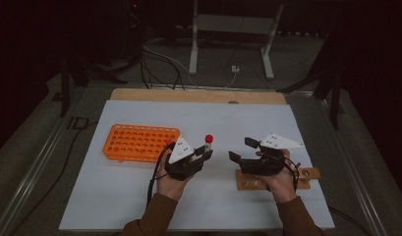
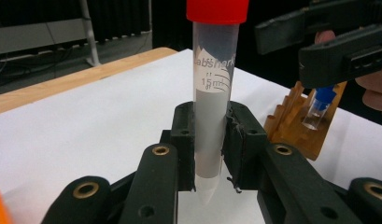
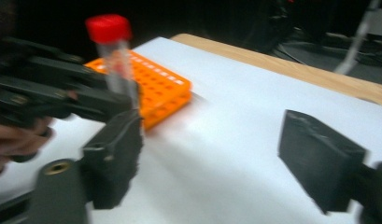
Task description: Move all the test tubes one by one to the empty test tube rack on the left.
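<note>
I have the left tool [image 2: 209, 154] pinching the red-capped tube [image 2: 212, 112] upright, its pads pressed on the lower part of the clear body so the pointed tip hangs just below them. In the high view the tube [image 1: 208, 143] stands above the white sheet on the tabletop [image 1: 139, 206], between the orange rack [image 1: 139, 142] and the wooden stand [image 1: 299, 174]. My right tool [image 3: 216, 158] is spread wide with nothing between its jaws; in the high view it [image 1: 240, 150] sits just beside the tube, over the near end of the wooden stand.

I judge the step in hand to be carrying this tube to the orange rack and seating it in a hole. To do that well I would keep the tube vertical and keep the grip firm, because the pads sit low on the tube and the capped end is heavy enough to tip it. I would bring the tip over one hole, line it up from above, lower it straight, and only then loosen the pads. The right tool should stay clear of the path.

The orange rack looks empty in its visible holes, though one red spot shows at its right corner [image 1: 169, 142] and I cannot tell what it is. The wooden stand holds a small blue-capped vial [image 2: 319, 105] in one of its slots. The tube itself looks clear, with no liquid that I can make out.
</note>
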Tool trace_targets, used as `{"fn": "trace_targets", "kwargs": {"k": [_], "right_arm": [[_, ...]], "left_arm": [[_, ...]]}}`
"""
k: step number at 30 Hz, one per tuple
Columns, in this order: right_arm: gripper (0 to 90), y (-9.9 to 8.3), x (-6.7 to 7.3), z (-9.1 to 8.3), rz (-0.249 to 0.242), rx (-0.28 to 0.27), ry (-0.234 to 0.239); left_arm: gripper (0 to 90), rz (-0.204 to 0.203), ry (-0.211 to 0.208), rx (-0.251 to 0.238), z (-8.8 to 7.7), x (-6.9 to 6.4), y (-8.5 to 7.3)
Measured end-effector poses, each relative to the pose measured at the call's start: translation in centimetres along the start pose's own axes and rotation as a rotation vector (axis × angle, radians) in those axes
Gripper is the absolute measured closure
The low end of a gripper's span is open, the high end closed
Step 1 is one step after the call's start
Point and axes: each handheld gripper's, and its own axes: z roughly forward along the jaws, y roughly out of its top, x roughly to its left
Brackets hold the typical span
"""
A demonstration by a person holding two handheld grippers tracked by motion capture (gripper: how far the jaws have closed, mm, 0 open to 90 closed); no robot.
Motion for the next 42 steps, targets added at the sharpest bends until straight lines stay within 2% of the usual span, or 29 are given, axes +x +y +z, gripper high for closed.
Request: {"fn": "trace_targets", "kwargs": {"k": [6,12,18,25,30,35,38,42], "right_arm": [[9.2,-0.9,-1.1,-1.2,0.018,0.012,-0.055],[7.8,-1.6,-2.5,-2.8,0.042,0.010,-0.103],[4.8,-2.0,-3.4,-4.0,0.070,-0.011,-0.131],[2.3,-2.5,-4.3,-4.8,0.099,-0.024,-0.148],[0.6,-2.8,-4.9,-5.3,0.123,-0.038,-0.168],[0.0,-3.2,-5.5,-5.5,0.149,-0.036,-0.171],[0.0,-3.3,-5.7,-5.7,0.158,-0.043,-0.176],[0.0,-3.3,-5.9,-6.0,0.161,-0.050,-0.182]], "left_arm": [[75.5,-0.014,0.024,-0.020,-1.4,0.9,0.1],[75.5,-0.026,0.049,-0.036,-2.8,1.9,0.1],[75.4,-0.043,0.069,-0.056,-4.0,2.8,-0.2],[75.3,-0.046,0.097,-0.057,-4.8,3.6,-0.4],[75.2,-0.049,0.139,-0.060,-5.6,4.3,-0.7],[75.2,-0.072,0.173,-0.063,-6.2,5.3,-1.2],[75.2,-0.066,0.219,-0.047,-6.4,5.8,-1.8],[75.2,-0.076,0.254,-0.041,-6.4,6.5,-2.6]]}}
